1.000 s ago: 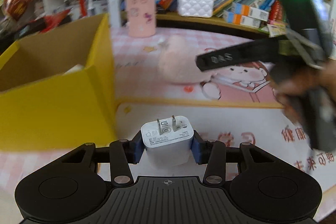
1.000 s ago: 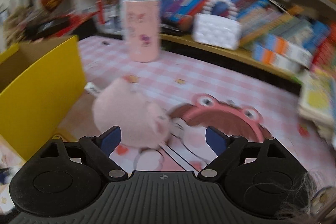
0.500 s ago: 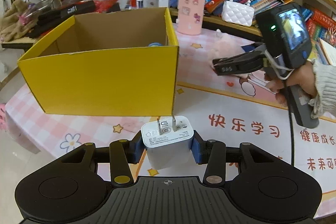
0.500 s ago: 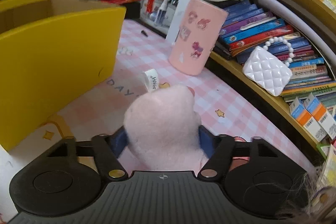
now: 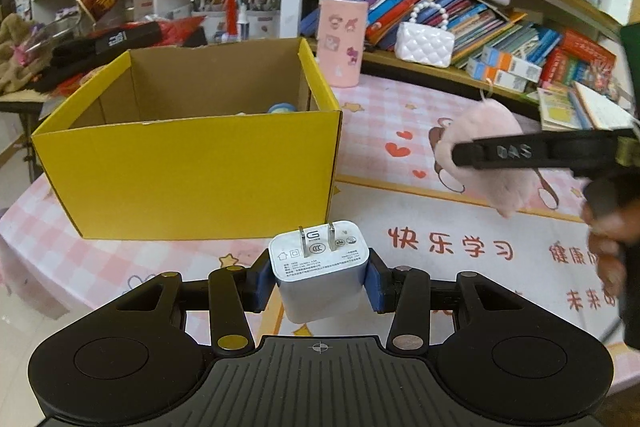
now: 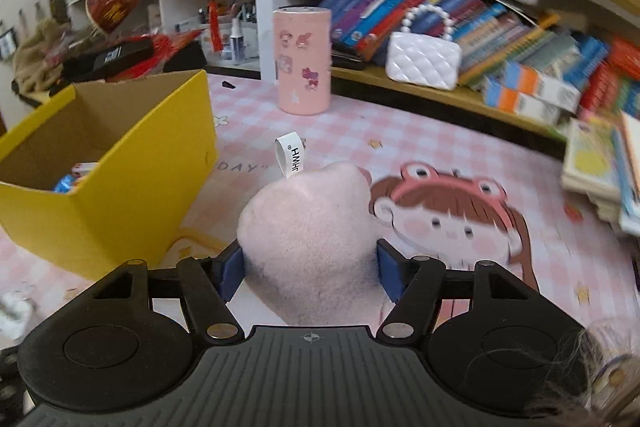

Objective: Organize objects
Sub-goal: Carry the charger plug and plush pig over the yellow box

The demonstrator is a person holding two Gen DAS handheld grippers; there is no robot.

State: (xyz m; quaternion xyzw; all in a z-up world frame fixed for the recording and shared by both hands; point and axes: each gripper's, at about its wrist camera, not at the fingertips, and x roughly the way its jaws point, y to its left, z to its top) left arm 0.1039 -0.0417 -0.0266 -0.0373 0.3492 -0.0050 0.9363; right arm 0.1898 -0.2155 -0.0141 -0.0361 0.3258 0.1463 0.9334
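Note:
My left gripper is shut on a white plug charger, prongs up, held above the table in front of the open yellow cardboard box. My right gripper is shut on a pink plush toy with a white tag, lifted off the mat to the right of the box. The left wrist view shows the plush clamped in the right gripper's black fingers. Small items lie inside the box.
A pink canister and a white quilted purse stand behind the box by the bookshelf. Stacked books lie at the table's right edge. A cartoon mat covers the pink checked tablecloth.
My right gripper closed on the plush and lifted it off the mat. My left gripper pulled back from the box with the charger still held.

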